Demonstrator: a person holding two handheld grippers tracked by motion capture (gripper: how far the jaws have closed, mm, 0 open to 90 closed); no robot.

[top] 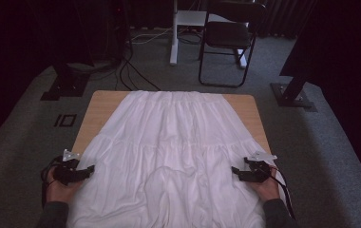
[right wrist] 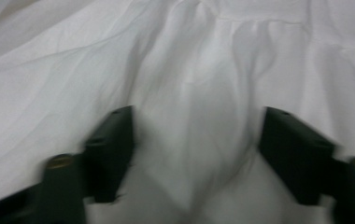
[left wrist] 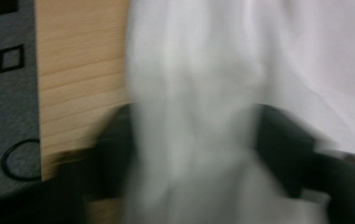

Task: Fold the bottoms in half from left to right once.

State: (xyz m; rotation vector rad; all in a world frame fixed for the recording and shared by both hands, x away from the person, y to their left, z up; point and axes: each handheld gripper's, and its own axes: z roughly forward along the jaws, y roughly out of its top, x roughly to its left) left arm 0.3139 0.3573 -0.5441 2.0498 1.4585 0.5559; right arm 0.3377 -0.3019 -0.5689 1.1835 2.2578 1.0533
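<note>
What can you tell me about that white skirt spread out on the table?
The white skirt looks like thin, soft cotton, sewn in gathered tiers with a ruched waistband at the far end. It lies flat, covering most of the wooden table, flaring wider toward the person, with a rumpled fold near the hem's middle. The left gripper and right gripper sit at its two side edges, each with open jaws standing either side of a ridge of fabric.

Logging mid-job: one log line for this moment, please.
left gripper: open, at white skirt edge | right gripper: open, on skirt | table: skirt spread
</note>
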